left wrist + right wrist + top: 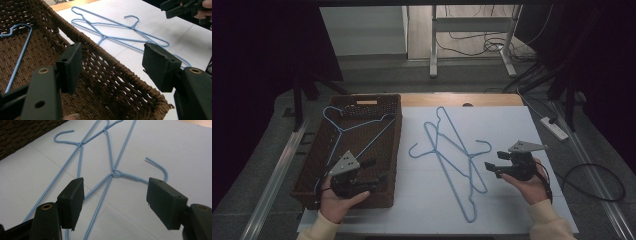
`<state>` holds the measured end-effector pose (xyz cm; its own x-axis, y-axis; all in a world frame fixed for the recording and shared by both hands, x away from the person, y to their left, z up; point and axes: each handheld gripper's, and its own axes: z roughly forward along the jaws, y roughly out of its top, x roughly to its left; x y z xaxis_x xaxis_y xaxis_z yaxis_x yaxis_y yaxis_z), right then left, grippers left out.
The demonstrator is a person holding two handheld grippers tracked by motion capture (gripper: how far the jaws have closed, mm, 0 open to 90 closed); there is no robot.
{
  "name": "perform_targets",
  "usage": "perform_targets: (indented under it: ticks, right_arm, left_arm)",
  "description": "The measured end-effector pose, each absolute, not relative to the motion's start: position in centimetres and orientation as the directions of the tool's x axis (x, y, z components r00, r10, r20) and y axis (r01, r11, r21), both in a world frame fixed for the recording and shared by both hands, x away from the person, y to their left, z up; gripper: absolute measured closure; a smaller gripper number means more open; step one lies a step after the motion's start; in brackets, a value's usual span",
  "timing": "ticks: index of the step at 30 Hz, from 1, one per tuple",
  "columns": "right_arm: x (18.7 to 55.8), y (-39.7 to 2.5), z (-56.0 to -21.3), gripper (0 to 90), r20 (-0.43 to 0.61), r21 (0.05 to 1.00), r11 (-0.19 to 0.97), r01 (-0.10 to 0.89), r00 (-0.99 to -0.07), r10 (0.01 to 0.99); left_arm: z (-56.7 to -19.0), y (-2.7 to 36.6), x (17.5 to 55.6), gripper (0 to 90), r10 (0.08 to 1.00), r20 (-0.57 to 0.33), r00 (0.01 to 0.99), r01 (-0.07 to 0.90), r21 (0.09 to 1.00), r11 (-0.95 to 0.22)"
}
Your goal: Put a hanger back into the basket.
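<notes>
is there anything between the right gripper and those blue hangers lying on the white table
Nothing visible. The right gripper is open, jaws apart, aimed at the two crossed blue hangers on the white table. In the right gripper view, the twisted neck of a hanger lies just ahead of the jaws, with bare table between.
</notes>
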<state>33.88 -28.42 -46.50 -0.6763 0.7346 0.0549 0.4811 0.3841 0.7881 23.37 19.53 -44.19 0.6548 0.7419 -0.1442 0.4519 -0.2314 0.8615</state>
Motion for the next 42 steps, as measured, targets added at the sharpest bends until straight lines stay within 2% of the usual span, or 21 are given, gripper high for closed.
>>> perform_targets:
  ticks: [13,24,33,34,38,42]
  right_arm:
    - [38.7,-23.0,-46.3,37.6,0.059,0.711,0.483,0.511,-0.728,0.684]
    - [44.2,-19.2,-48.7,44.0,0.073,0.586,0.577,0.568,-0.747,0.66]
    - [45.8,-17.9,-50.3,59.1,0.053,0.518,0.64,0.568,-0.768,0.639]
    - [45.8,-17.5,-50.4,63.7,0.025,0.508,0.66,0.554,-0.775,0.631]
    - [45.8,-16.8,-50.4,69.8,-0.026,0.467,0.699,0.542,-0.782,0.623]
    - [45.9,-16.3,-50.2,80.4,-0.029,0.435,0.717,0.545,-0.787,0.616]
  left_arm:
    - [-44.2,19.6,23.4,33.3,0.738,-0.146,0.658,0.453,0.86,-0.234]
    - [-44.6,19.5,23.5,33.4,0.736,-0.147,0.661,0.46,0.854,-0.242]
    - [-44.6,19.5,23.6,33.3,0.733,-0.149,0.663,0.461,0.853,-0.244]
    - [-44.6,19.5,23.6,33.3,0.733,-0.15,0.663,0.462,0.853,-0.243]
    - [-44.6,19.4,23.6,33.3,0.732,-0.15,0.664,0.461,0.853,-0.244]
    - [-44.6,19.4,23.5,33.3,0.733,-0.149,0.664,0.46,0.854,-0.243]
